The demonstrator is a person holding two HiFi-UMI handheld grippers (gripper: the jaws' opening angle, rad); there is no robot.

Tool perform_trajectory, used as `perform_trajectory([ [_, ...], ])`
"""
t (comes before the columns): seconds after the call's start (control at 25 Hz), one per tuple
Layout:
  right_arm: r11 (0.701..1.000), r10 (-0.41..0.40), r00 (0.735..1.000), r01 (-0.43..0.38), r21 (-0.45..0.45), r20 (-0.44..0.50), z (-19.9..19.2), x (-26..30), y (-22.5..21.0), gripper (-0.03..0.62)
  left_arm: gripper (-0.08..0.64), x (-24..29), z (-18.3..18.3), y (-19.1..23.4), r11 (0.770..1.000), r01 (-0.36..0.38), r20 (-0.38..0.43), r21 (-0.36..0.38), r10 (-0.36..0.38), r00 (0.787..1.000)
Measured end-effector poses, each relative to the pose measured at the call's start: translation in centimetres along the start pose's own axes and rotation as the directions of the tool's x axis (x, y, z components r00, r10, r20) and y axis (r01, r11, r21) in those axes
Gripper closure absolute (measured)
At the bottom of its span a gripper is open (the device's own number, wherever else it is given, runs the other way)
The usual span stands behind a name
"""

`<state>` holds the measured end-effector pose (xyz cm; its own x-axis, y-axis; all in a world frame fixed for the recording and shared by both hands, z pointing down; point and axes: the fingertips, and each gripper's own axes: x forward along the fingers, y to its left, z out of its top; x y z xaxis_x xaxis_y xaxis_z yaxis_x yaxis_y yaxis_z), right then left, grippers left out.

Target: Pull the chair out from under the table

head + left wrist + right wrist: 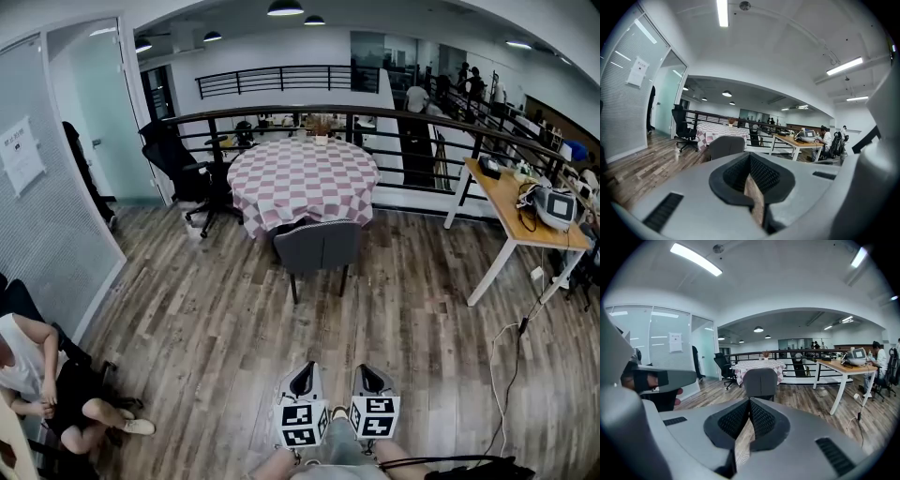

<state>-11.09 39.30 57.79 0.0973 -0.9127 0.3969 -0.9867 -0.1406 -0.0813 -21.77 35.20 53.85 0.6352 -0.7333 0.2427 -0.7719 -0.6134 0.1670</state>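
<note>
Bright, even light from ceiling lamps [284,7], with heavy fisheye bending at edges and black corners.

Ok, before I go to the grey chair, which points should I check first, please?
1. The chair is tucked at the table: ok.
2. The floor up to it is bare: ok.
3. The left claw is empty: ok, shut.
4. The right claw is empty: ok, shut.
5. Both claws are near the chair back: not ok, far off.
</note>
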Motion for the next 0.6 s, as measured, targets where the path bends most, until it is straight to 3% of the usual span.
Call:
perform_trajectory([
  [0.6,0.998,0.053,0.999,-0.053,-0.046,0.01,7.5,12.4,-3.9,0.577,0.558,12.1,5.1,2.7,0.998,-0.055,0.038,0.004,0.055,0.998],
])
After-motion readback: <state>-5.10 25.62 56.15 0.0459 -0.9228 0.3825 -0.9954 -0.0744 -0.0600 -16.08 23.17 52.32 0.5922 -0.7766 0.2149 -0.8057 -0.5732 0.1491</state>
